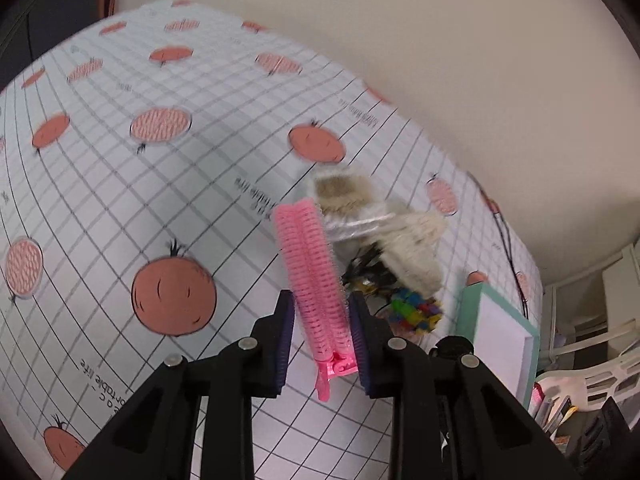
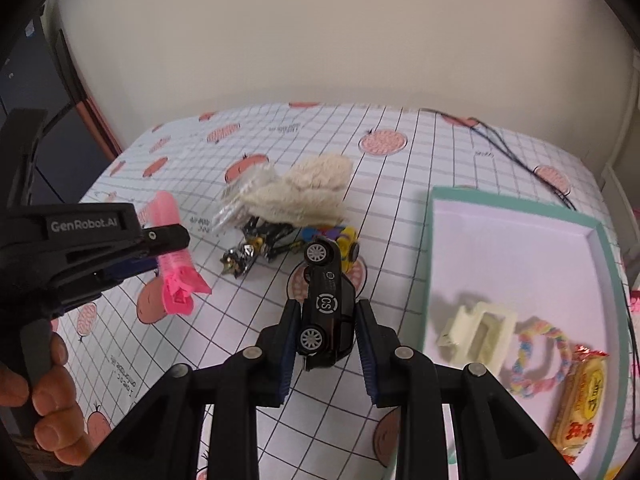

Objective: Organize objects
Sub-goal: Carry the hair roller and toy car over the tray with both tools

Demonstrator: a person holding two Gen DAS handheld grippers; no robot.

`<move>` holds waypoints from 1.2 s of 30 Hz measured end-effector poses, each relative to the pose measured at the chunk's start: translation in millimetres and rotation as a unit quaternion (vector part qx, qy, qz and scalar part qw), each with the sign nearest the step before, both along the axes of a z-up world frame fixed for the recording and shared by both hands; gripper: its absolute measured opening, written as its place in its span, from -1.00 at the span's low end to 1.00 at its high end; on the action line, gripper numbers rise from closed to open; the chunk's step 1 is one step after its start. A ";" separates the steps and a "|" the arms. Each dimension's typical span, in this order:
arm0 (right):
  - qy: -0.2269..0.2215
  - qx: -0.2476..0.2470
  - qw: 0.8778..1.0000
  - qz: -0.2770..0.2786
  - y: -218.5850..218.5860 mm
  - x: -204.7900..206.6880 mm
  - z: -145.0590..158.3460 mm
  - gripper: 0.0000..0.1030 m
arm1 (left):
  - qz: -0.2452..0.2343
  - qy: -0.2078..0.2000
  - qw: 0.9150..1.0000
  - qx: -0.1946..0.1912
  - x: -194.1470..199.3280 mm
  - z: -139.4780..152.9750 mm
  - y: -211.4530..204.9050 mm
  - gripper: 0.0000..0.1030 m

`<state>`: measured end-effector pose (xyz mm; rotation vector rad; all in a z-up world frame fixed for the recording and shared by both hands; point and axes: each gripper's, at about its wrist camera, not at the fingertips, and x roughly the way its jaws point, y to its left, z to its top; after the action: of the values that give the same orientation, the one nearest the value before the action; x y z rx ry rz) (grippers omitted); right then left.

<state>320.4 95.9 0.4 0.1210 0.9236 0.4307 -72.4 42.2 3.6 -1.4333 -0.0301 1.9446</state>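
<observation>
My left gripper (image 1: 322, 336) is shut on a pink hair-roller clip (image 1: 310, 276), lifted above the tablecloth; the same clip (image 2: 172, 256) shows at the left of the right wrist view, held by the left gripper (image 2: 160, 248). My right gripper (image 2: 327, 334) is shut on a black toy car (image 2: 326, 308), raised off the table with its wheels facing left. A pile lies beyond: a cream fluffy item (image 2: 308, 190), a clear wrapped packet (image 2: 240, 196), a black foil wrapper (image 2: 256, 254) and colourful small toys (image 1: 416, 312).
A mint-edged white tray (image 2: 440, 248) at the right holds a cream claw clip (image 2: 478, 334), a pastel rope ring (image 2: 536, 356) and a snack packet (image 2: 580, 404). A black cable (image 2: 516, 156) runs across the far right of the cloth. A hand (image 2: 40, 392) grips the left tool.
</observation>
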 end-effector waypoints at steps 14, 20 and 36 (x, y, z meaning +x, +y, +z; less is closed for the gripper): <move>-0.012 -0.003 0.999 -0.052 -54.7 -0.7 1.5 -0.42 | -0.082 0.041 0.994 0.055 43.0 28.3 27.0 -0.45; -0.010 0.001 0.997 -0.081 -79.5 2.6 0.1 -0.42 | -0.118 0.043 0.990 0.068 69.3 33.1 41.6 -0.45; 0.023 -0.003 0.983 -0.180 -156.6 3.0 -19.9 -0.42 | -0.236 0.020 0.971 0.043 158.2 9.0 82.1 -0.44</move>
<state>323.4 -60.6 -19.5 0.2880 0.9255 0.0901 85.9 124.3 12.6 -1.2116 0.2243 1.5572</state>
